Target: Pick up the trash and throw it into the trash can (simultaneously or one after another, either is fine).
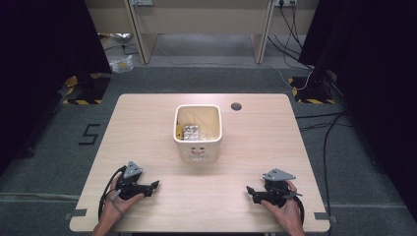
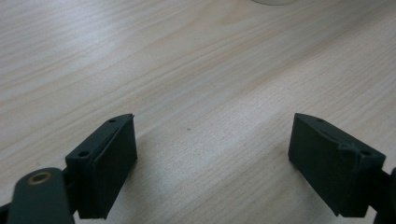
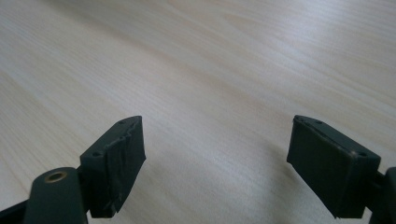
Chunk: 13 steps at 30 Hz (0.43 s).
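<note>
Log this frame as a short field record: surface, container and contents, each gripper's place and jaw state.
surface: light wooden table
container: white square bin, mid-table, upright
contents: silver blister pack and something yellow inside; details unclear
left gripper: near table's front left, jaws wide apart, holding nothing
right gripper: near front right, jaws wide apart, holding nothing
contact with bin: none; both grippers well apart from it

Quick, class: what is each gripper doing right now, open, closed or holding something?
Left gripper: open, jaws wide apart, holding nothing, over the table.
Right gripper: open, jaws wide apart, holding nothing.
</note>
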Available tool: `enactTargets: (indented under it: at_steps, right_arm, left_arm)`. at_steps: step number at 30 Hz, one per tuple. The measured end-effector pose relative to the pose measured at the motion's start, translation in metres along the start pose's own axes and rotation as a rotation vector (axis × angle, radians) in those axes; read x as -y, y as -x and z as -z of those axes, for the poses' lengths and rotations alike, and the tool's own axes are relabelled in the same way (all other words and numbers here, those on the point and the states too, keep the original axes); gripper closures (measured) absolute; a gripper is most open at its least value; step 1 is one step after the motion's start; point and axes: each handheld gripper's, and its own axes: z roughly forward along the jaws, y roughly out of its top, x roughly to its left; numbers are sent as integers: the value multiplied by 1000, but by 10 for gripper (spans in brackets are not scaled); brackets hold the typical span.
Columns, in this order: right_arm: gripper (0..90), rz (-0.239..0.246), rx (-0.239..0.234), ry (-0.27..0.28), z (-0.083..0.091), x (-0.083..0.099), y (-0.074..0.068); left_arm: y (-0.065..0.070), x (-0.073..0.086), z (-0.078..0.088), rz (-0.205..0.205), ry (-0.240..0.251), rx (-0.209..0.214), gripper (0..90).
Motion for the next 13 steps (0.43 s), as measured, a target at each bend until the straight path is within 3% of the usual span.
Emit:
enactTargets:
  at_steps: [13]
  right_arm:
    - [150, 11, 44, -17, -2, 8, -4]
  left_arm:
    - [0, 0, 0, 0, -3, 0, 142]
